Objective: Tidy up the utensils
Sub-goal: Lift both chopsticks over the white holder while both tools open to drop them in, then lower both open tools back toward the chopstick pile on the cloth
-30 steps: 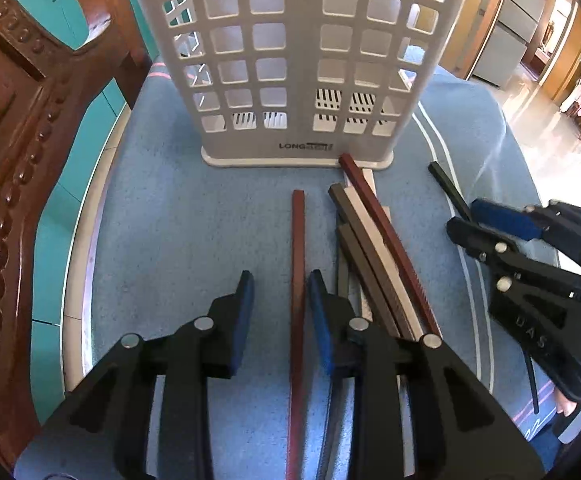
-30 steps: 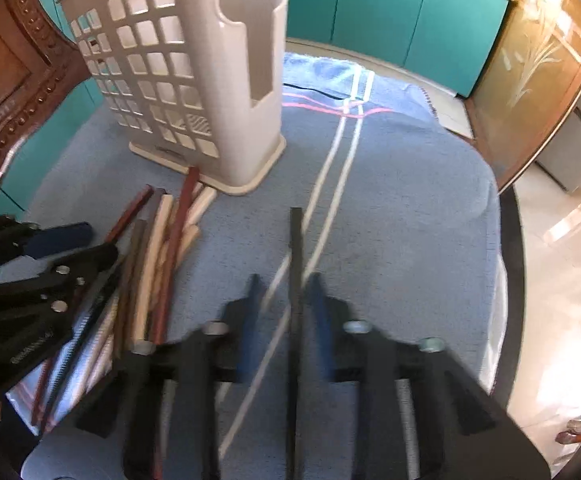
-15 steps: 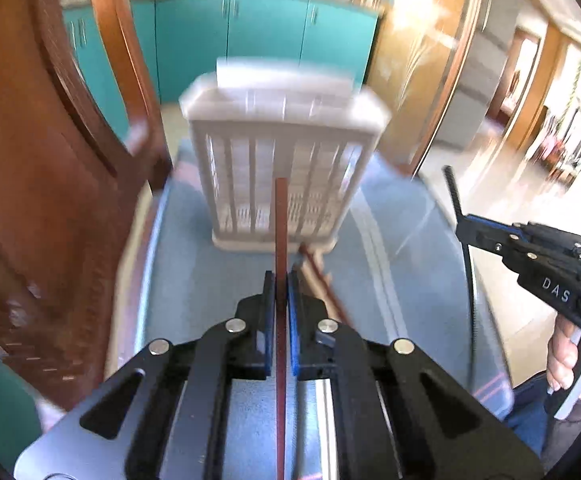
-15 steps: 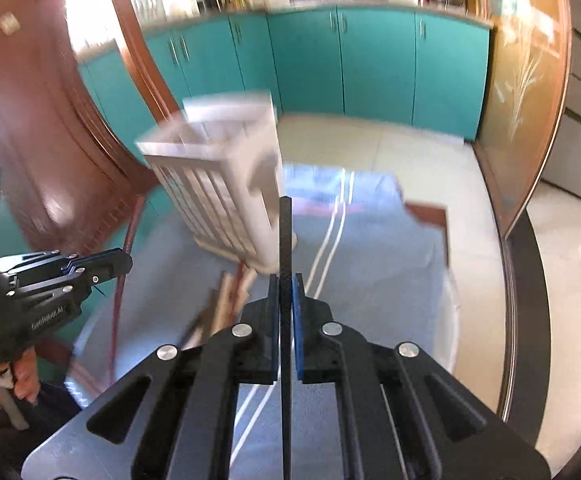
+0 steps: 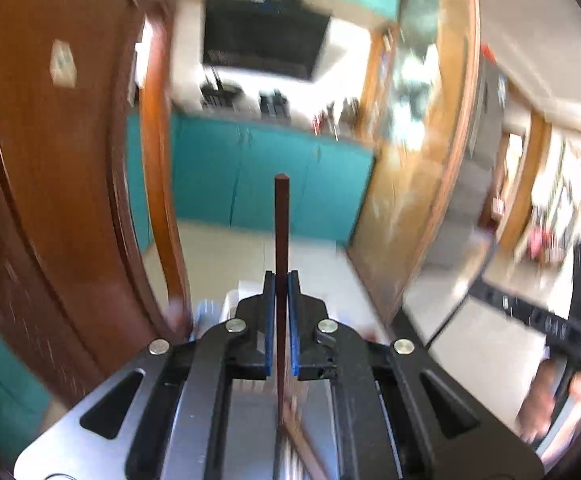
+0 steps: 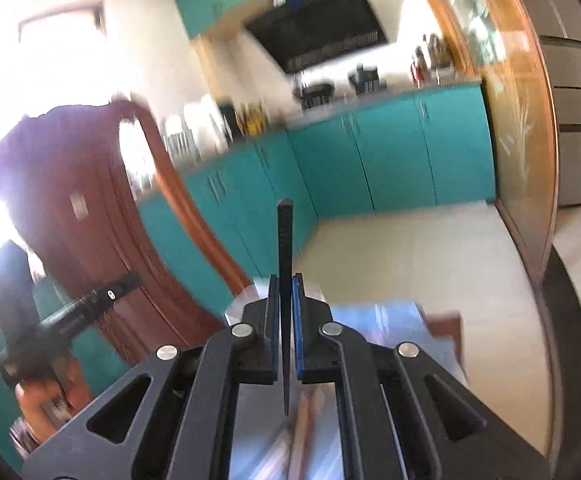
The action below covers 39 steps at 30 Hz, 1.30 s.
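My left gripper (image 5: 281,280) is shut on a dark red chopstick (image 5: 281,224) that stands upright between the pads. My right gripper (image 6: 285,282) is shut on a black chopstick (image 6: 285,240), also upright. Both are lifted high and tilted up toward the kitchen. The white utensil basket shows only as a blurred rim (image 5: 234,300) just behind the left fingers. Several loose chopsticks (image 6: 306,420) lie blurred on the blue cloth below. The right gripper shows in the left wrist view (image 5: 530,316), and the left gripper in the right wrist view (image 6: 86,308).
A carved wooden chair back (image 5: 50,200) rises at the left. Teal cabinets (image 6: 390,160) and a tiled floor lie beyond the table. A wood-framed glass door (image 6: 522,140) stands at the right.
Both grippers closed on their chopsticks, lifted them off the cloth and tilted upward. The basket and the table have dropped out of the middle of both views.
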### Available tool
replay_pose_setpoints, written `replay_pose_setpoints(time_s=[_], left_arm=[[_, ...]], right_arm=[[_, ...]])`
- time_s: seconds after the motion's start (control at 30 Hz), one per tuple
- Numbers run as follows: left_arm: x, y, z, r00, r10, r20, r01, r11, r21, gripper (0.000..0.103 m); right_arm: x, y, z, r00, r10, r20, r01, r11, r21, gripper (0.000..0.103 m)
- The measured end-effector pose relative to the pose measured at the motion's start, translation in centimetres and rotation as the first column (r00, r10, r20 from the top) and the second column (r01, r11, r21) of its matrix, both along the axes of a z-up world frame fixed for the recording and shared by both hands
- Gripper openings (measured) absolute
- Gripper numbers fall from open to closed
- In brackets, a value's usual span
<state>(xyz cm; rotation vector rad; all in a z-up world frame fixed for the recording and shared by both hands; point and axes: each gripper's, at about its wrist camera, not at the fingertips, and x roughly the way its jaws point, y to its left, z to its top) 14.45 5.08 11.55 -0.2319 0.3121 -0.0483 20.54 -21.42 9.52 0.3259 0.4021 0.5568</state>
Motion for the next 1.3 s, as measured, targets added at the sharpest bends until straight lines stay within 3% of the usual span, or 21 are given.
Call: replay_pose_setpoints(time_s=[0.1,0.17,0.27,0.4,0.63,0.73,0.8,0.9,0.97,1.07,1.13,1.2,1.23,1.3], left_arm=[[0.6,1.6,0.8,0.986,0.091,0.141,-0.078,0.993,-0.093,0.007],[1.6,2.0,0.0,0.973,0.155,0.169,-0.141,0.985,-0.095,0.007],[4.0,2.4,-2.6,0.977,0.19,0.1,-0.179,0.977,-0.112,0.007],[6.2,2.2,-5.0,0.979,0.201,0.023,-0.199,0.978,-0.067,0.007],[8.0,2.7,-7.2,0.977,0.209,-0.042,-0.211,0.977,-0.041,0.007],[7.5,2.7,-7.7,0.978,0.207,-0.041,-0.208,0.978,-0.024,0.007],[7.4,2.2,-7.5,0.977,0.21,-0.027,-0.21,0.978,-0.002,0.007],[6.4,1.6,-7.3,0.98,0.199,-0.005,-0.199,0.98,0.024,0.015],[5.5,1.5,-7.4,0.981,0.196,0.007,-0.196,0.98,0.034,0.022],[3.8,1.3,-7.6,0.983,0.183,0.02,-0.184,0.981,0.056,0.024],[2.7,0.9,-7.7,0.983,0.183,0.032,-0.185,0.978,0.091,0.024],[1.9,0.4,-8.3,0.981,0.19,0.035,-0.194,0.971,0.139,0.024],[1.6,0.3,-8.7,0.981,0.193,0.032,-0.195,0.968,0.155,0.027],[1.5,-0.1,-9.6,0.98,0.2,0.005,-0.197,0.962,0.189,0.034]], right_arm=[[0.3,0.0,1.6,0.991,-0.079,0.112,0.07,0.994,0.089,0.007],[0.8,0.8,1.8,0.975,-0.161,0.154,0.151,0.986,0.075,0.007],[2.2,2.4,-0.3,0.965,-0.213,0.156,0.212,0.977,0.022,0.007],[4.3,4.1,-3.6,0.982,-0.171,0.084,0.174,0.984,-0.039,0.007],[4.3,5.5,-6.0,0.99,-0.128,0.056,0.133,0.985,-0.106,0.007],[3.3,5.7,-6.3,0.991,-0.12,0.065,0.128,0.982,-0.136,0.008],[2.3,5.7,-6.1,0.99,-0.118,0.081,0.129,0.98,-0.151,0.013],[1.3,5.5,-5.3,0.989,-0.106,0.106,0.123,0.978,-0.169,0.026],[0.1,5.2,-5.2,0.988,-0.087,0.128,0.11,0.977,-0.184,0.028],[-1.9,4.7,-6.0,0.988,-0.027,0.155,0.06,0.976,-0.21,0.028],[-2.7,4.8,-8.0,0.992,0.032,0.119,-0.001,0.968,-0.25,0.028],[-2.4,5.8,-10.4,0.995,0.094,0.026,-0.081,0.948,-0.306,0.028],[-1.9,6.6,-12.0,0.99,0.132,-0.057,-0.144,0.929,-0.341,0.028],[-0.4,9.3,-16.9,0.946,0.161,-0.28,-0.273,0.863,-0.424,0.028]])
